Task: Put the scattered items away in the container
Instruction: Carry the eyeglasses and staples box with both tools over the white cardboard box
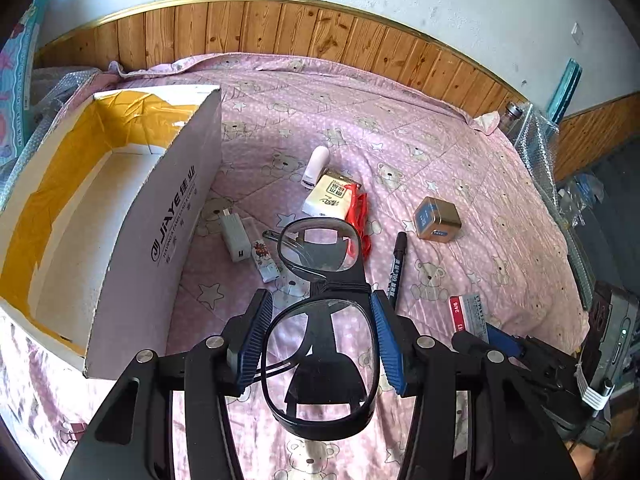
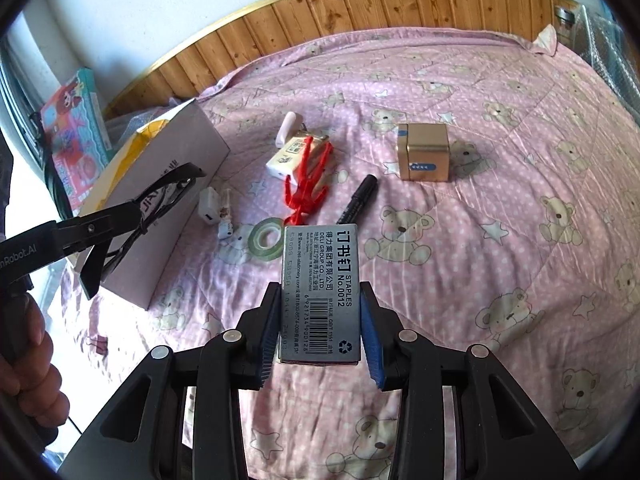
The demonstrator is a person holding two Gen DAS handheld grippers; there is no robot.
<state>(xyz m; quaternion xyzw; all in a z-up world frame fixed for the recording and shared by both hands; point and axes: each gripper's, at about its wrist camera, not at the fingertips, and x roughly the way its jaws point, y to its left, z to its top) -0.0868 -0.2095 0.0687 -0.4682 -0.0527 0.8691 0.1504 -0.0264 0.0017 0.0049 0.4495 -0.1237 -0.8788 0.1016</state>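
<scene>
Left wrist view
My left claw: clamped on a pair of black-framed glasses, the blue pads pressing one lens rim from both sides; the glasses hang clear of the bed.
Container: the white cardboard box stands just left of my claw, open at the top; the part of its inside I can see, with yellow lining, holds nothing.
Left on the pink quilt: a white charger, a small printed tube touching it, a white cylinder, a tissue pack, a red plastic piece, a black marker and a gold tin.

Right wrist view
My right claw: gripping a grey staples box by its two long sides, held above the bed.
Also loose here: a roll of clear tape just beyond the staples box, near the marker and the gold tin.
Container from this side: the box sits well to the left, with my left claw and the glasses beside its wall.

Progress
Done: as far as I can judge, nothing is in the box.
In hand: two items lifted, neither over the opening.
Left: both drops, then about eight loose items.
</scene>
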